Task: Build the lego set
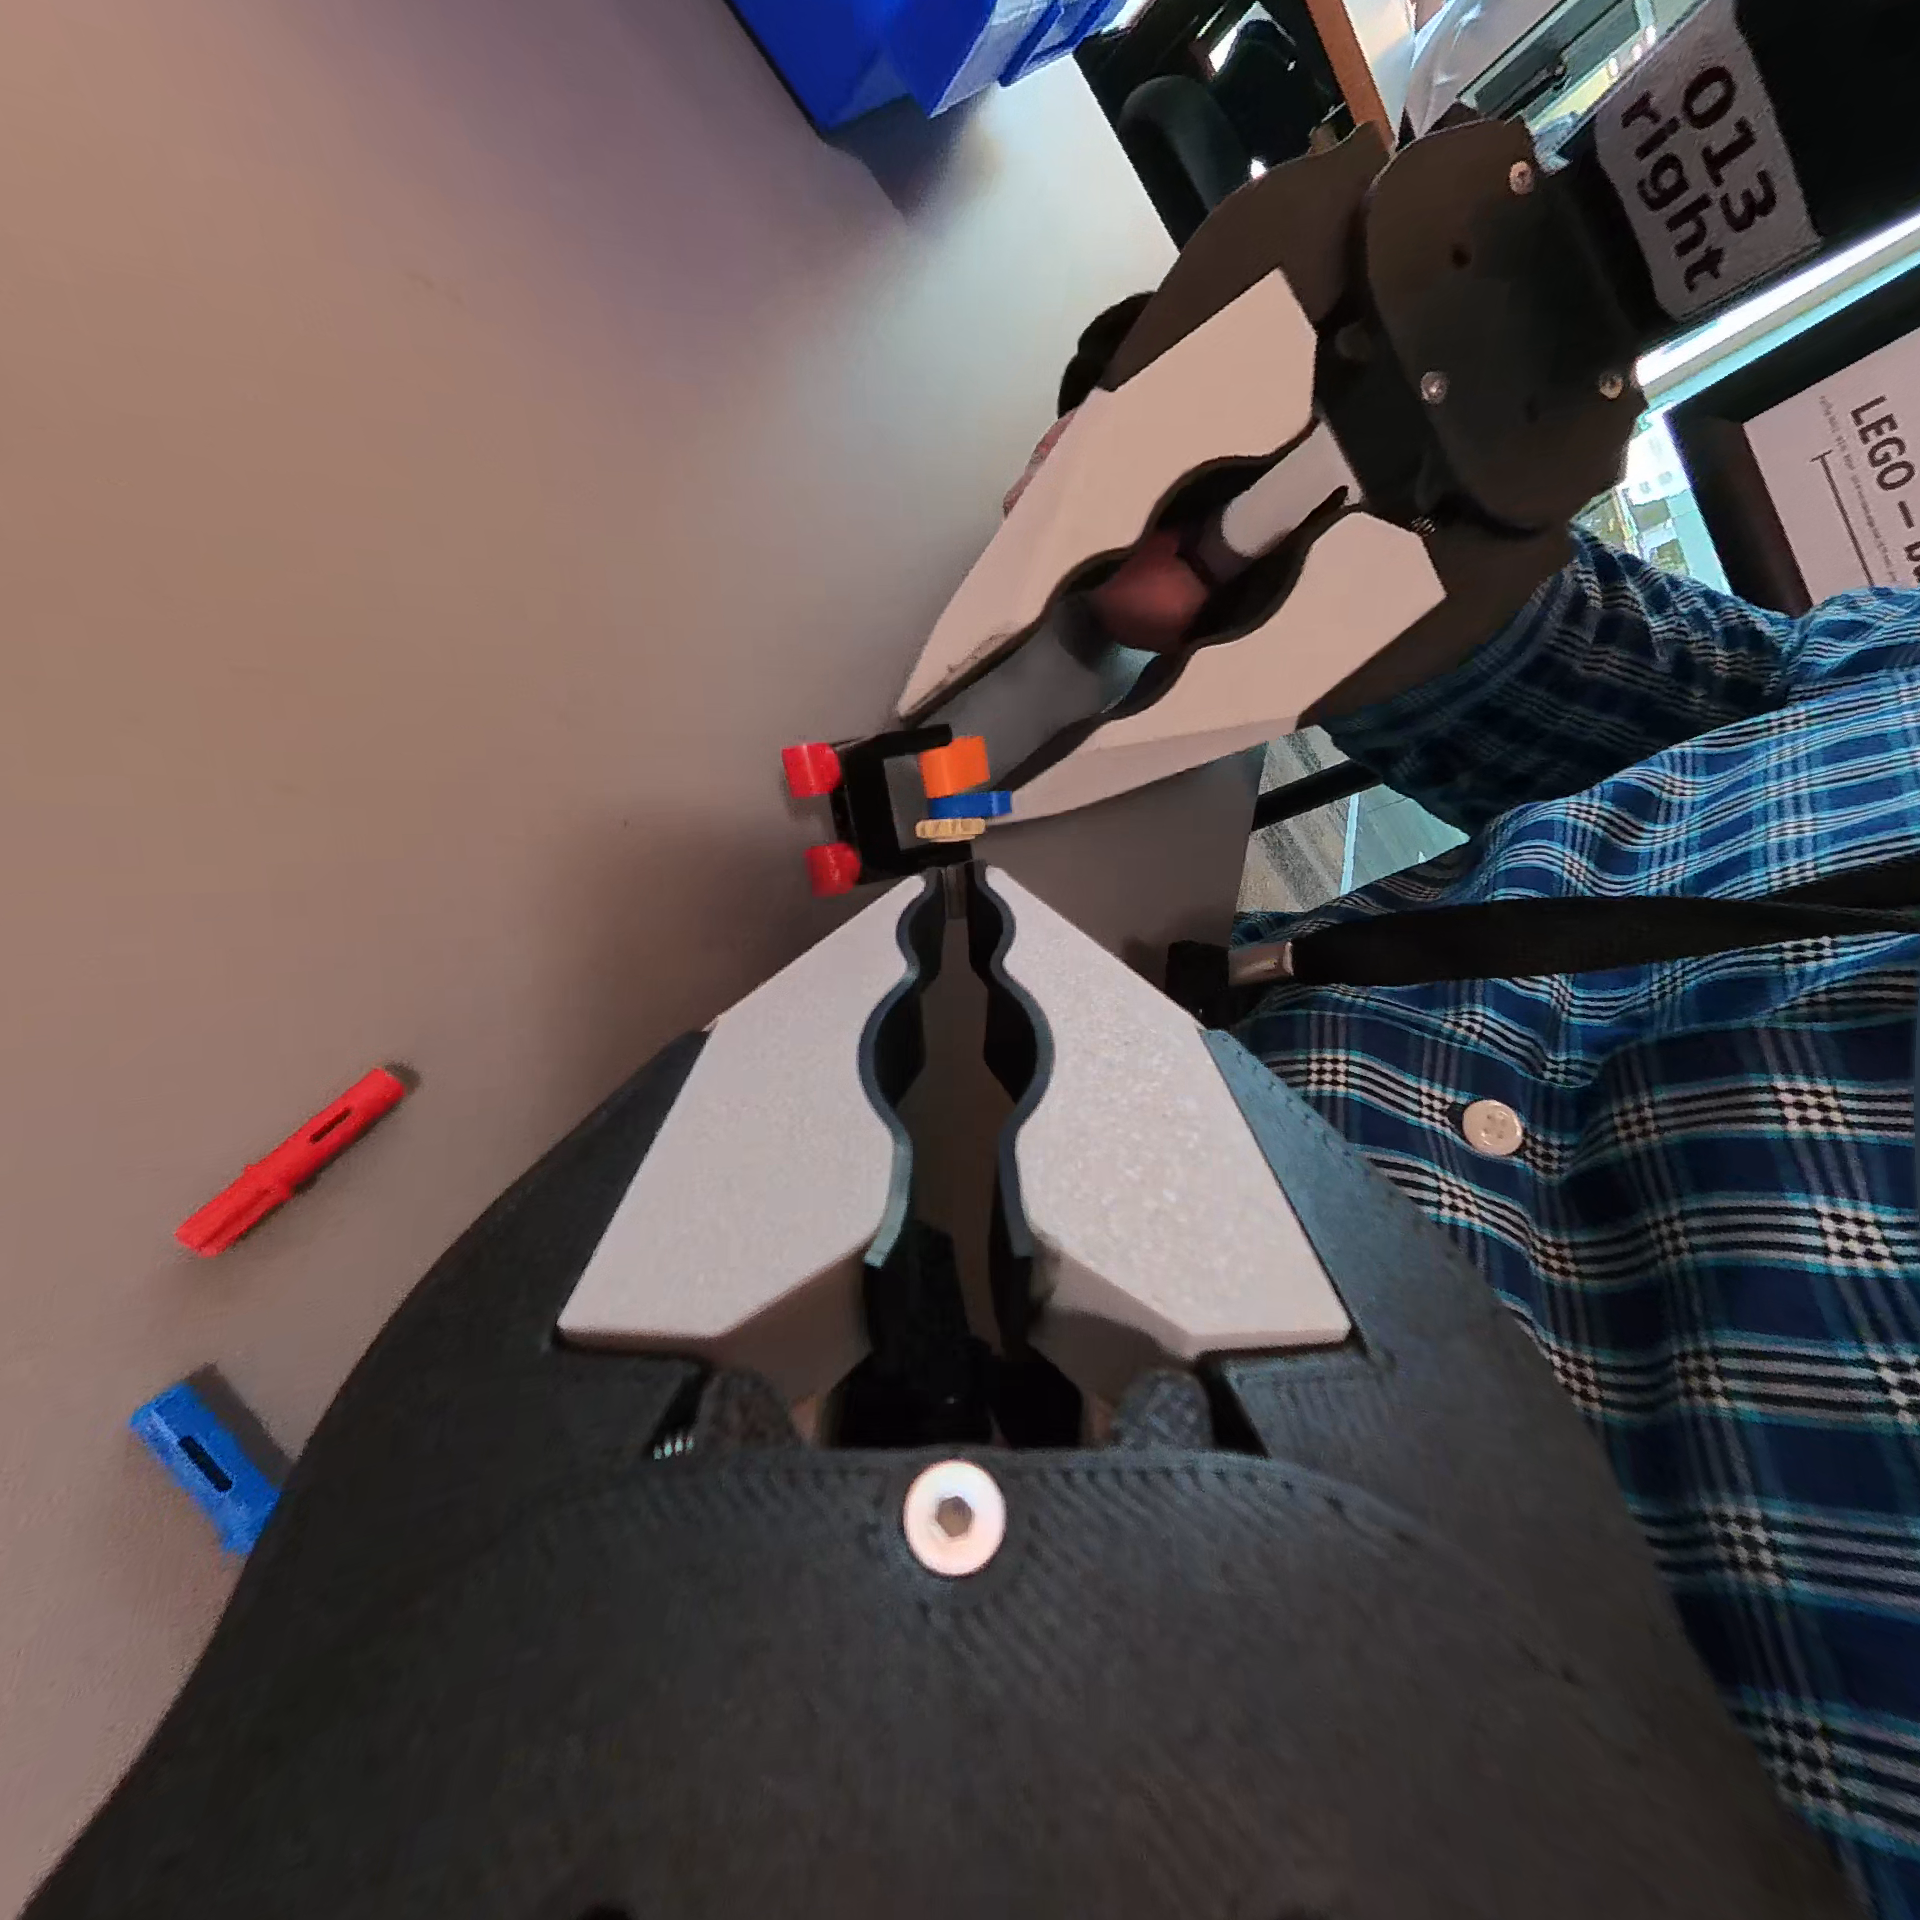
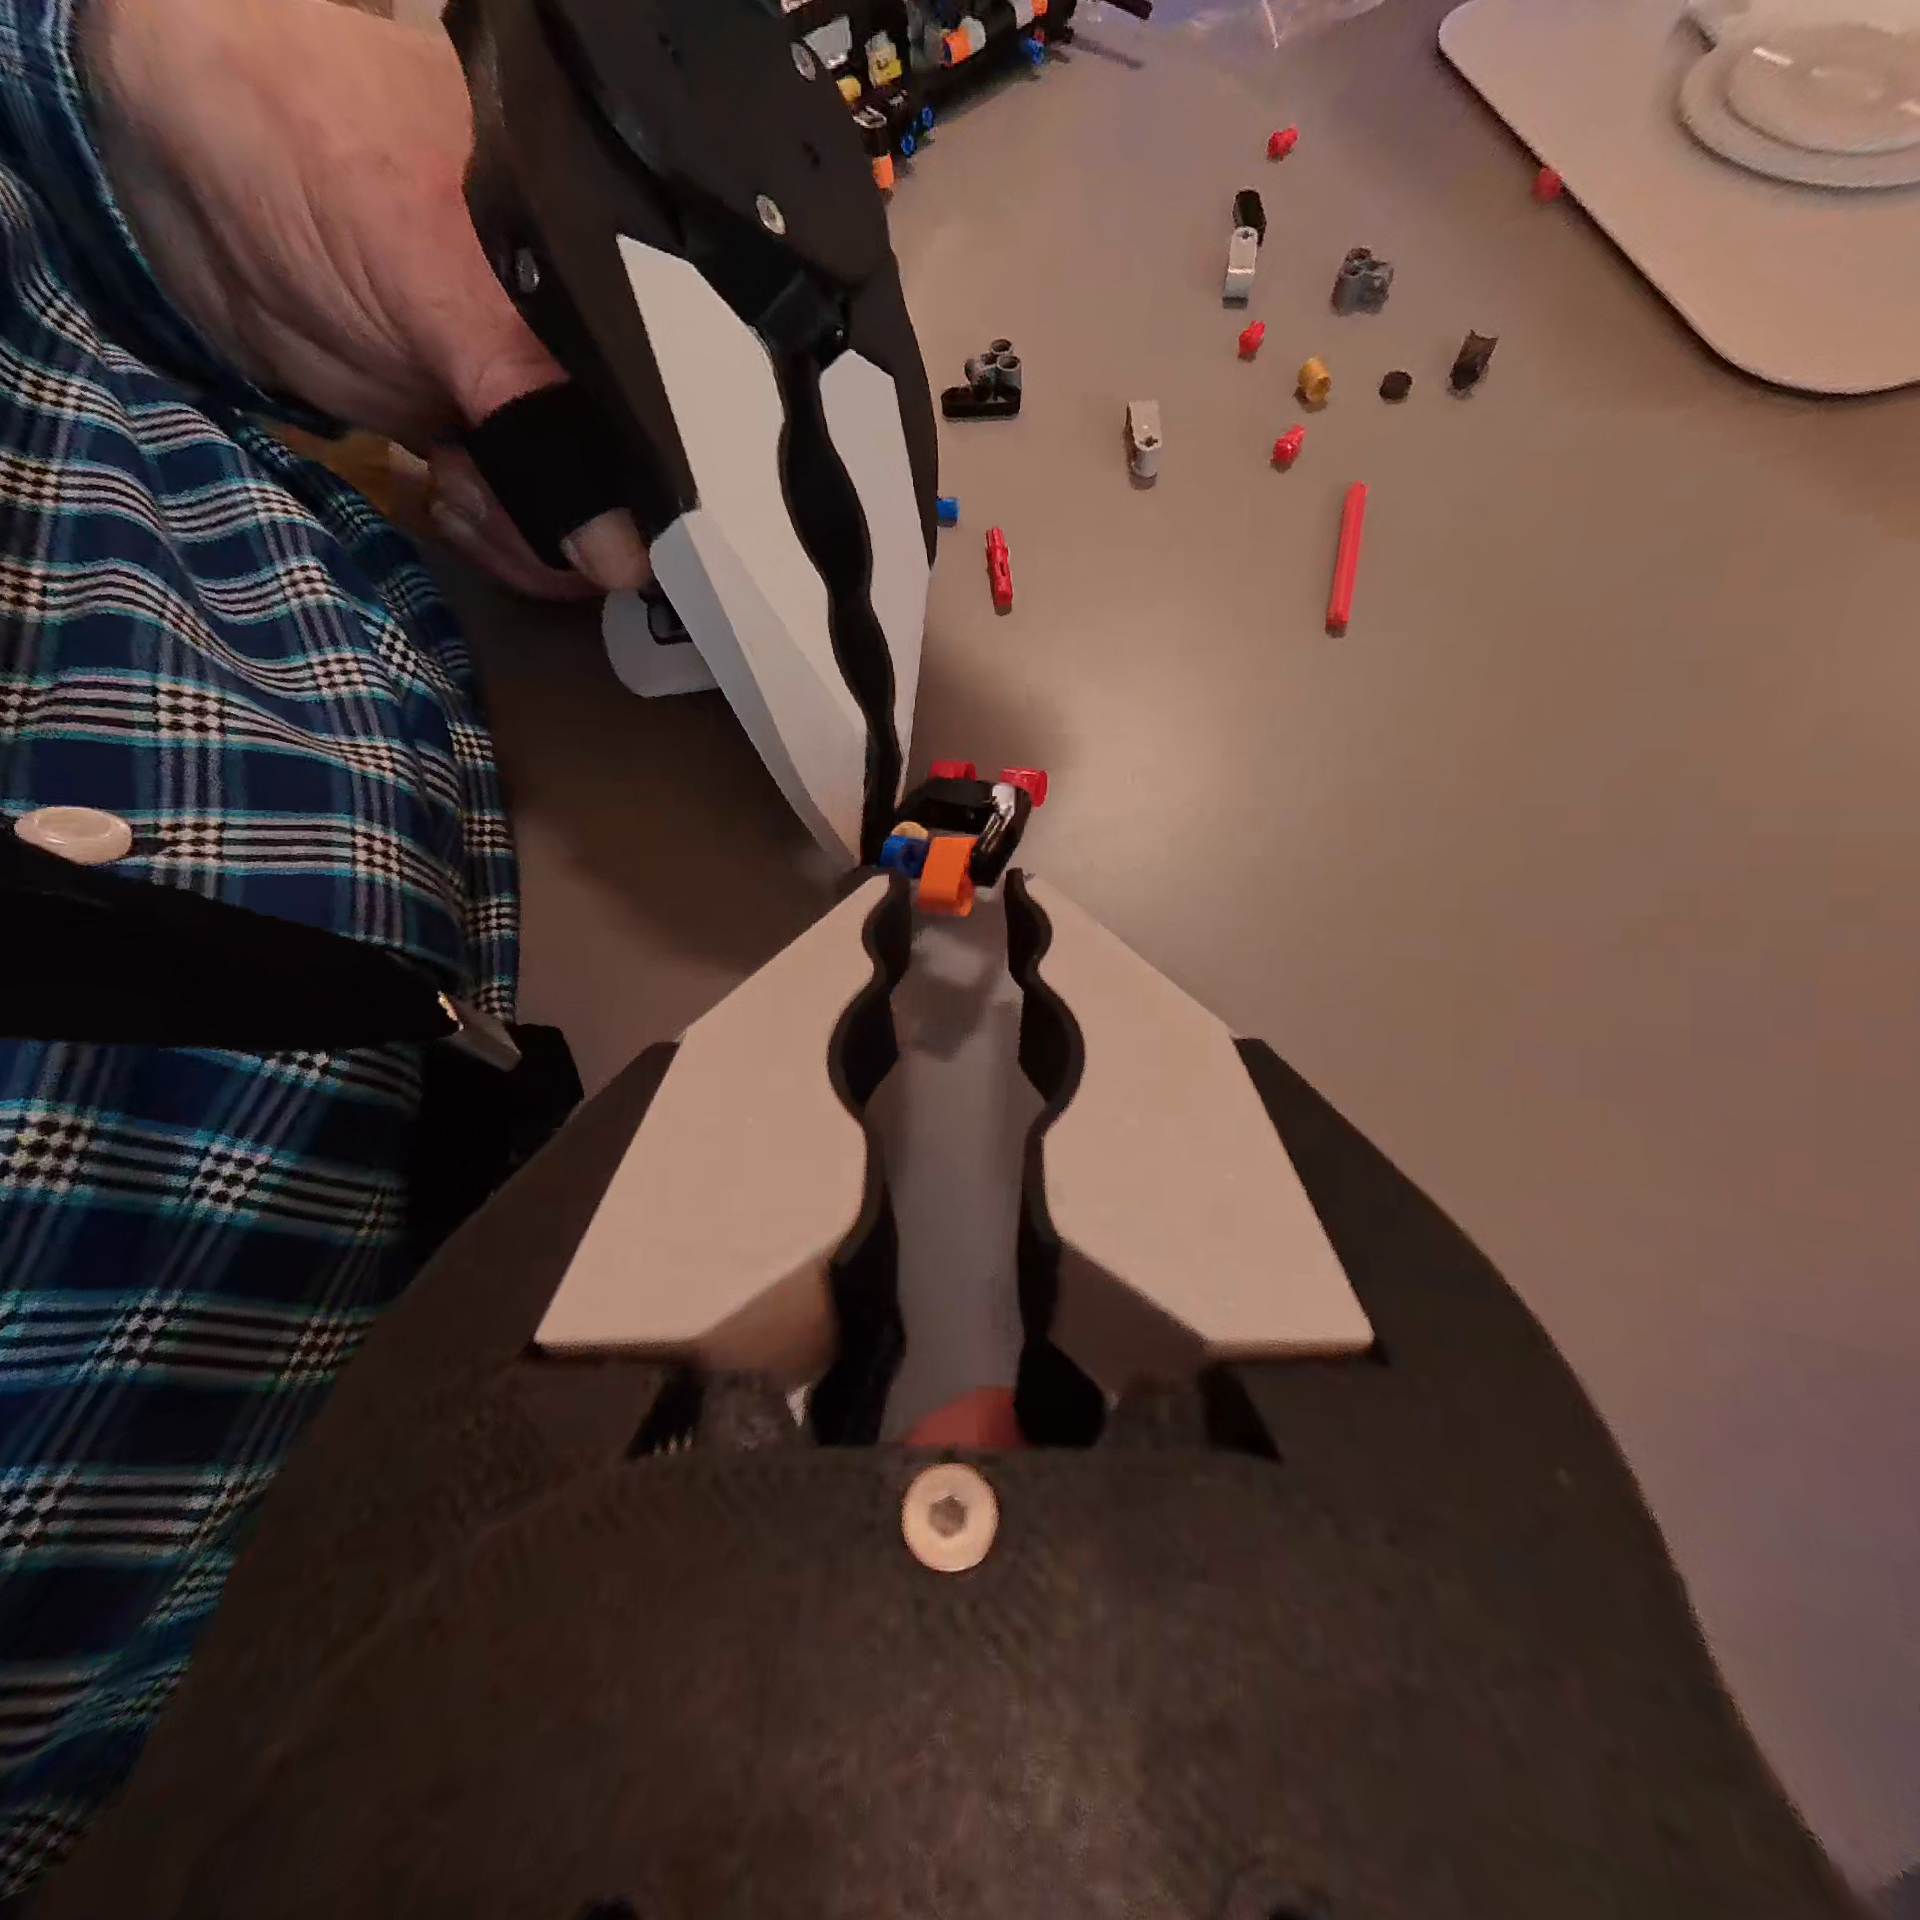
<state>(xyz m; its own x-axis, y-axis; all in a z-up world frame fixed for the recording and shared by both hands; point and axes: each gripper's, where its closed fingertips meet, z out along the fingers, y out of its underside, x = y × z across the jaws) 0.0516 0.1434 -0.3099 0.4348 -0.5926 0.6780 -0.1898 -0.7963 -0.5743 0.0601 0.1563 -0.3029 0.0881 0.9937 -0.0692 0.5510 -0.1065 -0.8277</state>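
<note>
A small lego assembly (image 1: 883, 810) is held up between both grippers: a black frame with two red pins (image 1: 810, 771), an orange bush (image 1: 951, 769), a blue piece and a tan gear on a thin dark axle. My left gripper (image 1: 951, 883) is shut on the axle's end. My right gripper (image 2: 951, 883) comes in from the top right of the left wrist view (image 1: 961, 758). Its tips touch the frame and the blue piece, with the orange bush (image 2: 945, 878) between them. The left gripper (image 2: 881, 821) also shows in the right wrist view, at the assembly's (image 2: 966, 821) left side.
Loose pieces lie on the grey table: a long red axle (image 2: 1345, 556), a red pin (image 2: 997, 566), grey connectors (image 2: 1143, 436), and a red pin (image 1: 291, 1158) and blue pin (image 1: 203, 1449). A pale tray (image 2: 1558, 156) is at the far right. A plaid-shirted person is close by. My two grippers' fingertips are within a few centimetres of each other.
</note>
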